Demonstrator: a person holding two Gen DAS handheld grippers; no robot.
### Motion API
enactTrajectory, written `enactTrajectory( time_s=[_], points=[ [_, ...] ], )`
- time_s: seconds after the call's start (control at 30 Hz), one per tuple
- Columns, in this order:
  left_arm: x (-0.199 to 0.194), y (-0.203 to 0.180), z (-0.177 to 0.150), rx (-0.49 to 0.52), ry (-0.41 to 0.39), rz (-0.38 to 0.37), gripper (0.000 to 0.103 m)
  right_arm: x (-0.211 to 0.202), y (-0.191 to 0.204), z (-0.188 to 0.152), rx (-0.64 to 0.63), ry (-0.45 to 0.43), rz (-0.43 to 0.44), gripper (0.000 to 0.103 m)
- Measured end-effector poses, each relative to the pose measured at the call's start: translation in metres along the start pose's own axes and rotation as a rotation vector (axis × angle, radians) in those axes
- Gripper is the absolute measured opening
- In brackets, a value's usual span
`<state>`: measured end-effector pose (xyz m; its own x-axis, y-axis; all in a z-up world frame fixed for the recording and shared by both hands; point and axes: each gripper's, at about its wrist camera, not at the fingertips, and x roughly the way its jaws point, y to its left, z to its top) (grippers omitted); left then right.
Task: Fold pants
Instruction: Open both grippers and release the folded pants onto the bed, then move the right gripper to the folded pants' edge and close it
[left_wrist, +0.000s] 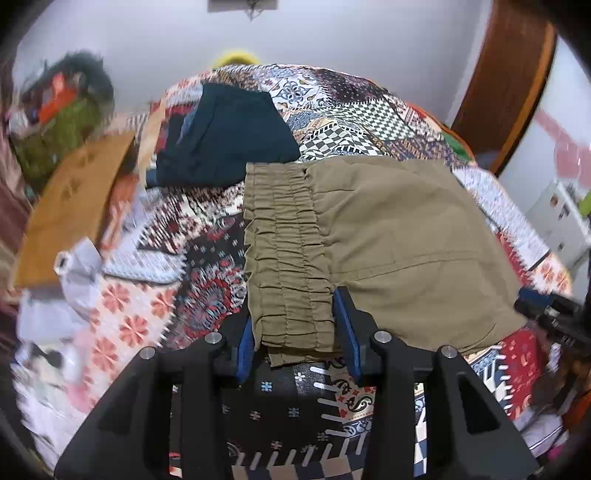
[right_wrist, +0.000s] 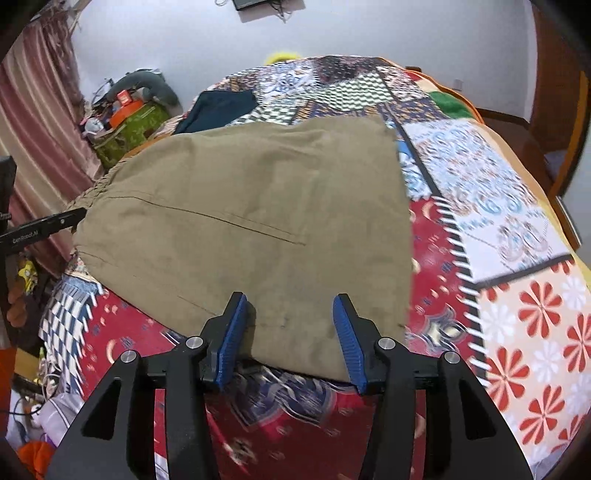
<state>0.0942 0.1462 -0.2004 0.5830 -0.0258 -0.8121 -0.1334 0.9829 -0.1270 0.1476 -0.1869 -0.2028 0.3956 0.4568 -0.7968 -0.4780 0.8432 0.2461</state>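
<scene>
Olive pants (left_wrist: 388, 236) lie folded flat on the patchwork quilt (right_wrist: 480, 206), beside a dark garment (left_wrist: 225, 140). Left gripper (left_wrist: 297, 328) straddles the elastic waistband (left_wrist: 284, 236), right gripper (right_wrist: 290, 325) the near edge; both stand spread, pads clear of the cloth, seemingly so the fold stays put.

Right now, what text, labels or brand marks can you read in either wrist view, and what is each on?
"GenRobot.AI": white lettering on the black left gripper body, at the right wrist view's left edge.
Orange box on the cluttered green-covered stand: print too blurred to read.
Nothing else legible.
</scene>
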Motion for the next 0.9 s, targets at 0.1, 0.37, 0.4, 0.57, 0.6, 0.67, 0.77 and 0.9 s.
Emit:
enactTrajectory(
  time_s=[0.1, 0.37, 0.4, 0.57, 0.6, 0.67, 0.77, 0.9],
  points=[
    [0.002, 0.01, -0.002, -0.057, 0.002, -0.042, 0.049, -0.004, -0.006, -0.006, 0.002, 0.003, -0.01, 0.045],
    [-0.005, 0.004, 0.004, -0.008, -0.013, 0.028, 0.064, -0.011, -0.003, -0.004, -0.008, 0.009, -0.032, 0.045],
    [-0.006, 0.004, 0.006, 0.0, -0.011, 0.029, 0.064, -0.012, -0.003, -0.002, -0.013, 0.012, -0.035, 0.048],
    [-0.021, 0.009, 0.034, -0.003, -0.052, 0.023, 0.077, -0.023, 0.001, 0.017, -0.062, -0.025, -0.052, 0.048],
    [-0.023, 0.01, 0.04, -0.01, -0.066, 0.019, 0.08, -0.025, 0.001, 0.021, -0.065, -0.037, -0.052, 0.048],
    [-0.024, 0.013, 0.053, -0.022, -0.082, 0.022, 0.081, -0.027, -0.002, 0.032, -0.063, -0.064, -0.047, 0.048],
    [-0.019, 0.017, 0.073, -0.028, -0.084, 0.017, 0.082, -0.026, -0.007, 0.05, -0.047, -0.095, -0.036, 0.048],
    [-0.005, 0.022, 0.094, -0.035, -0.076, 0.029, 0.084, -0.021, -0.013, 0.074, -0.048, -0.13, -0.056, 0.049]
  ],
)
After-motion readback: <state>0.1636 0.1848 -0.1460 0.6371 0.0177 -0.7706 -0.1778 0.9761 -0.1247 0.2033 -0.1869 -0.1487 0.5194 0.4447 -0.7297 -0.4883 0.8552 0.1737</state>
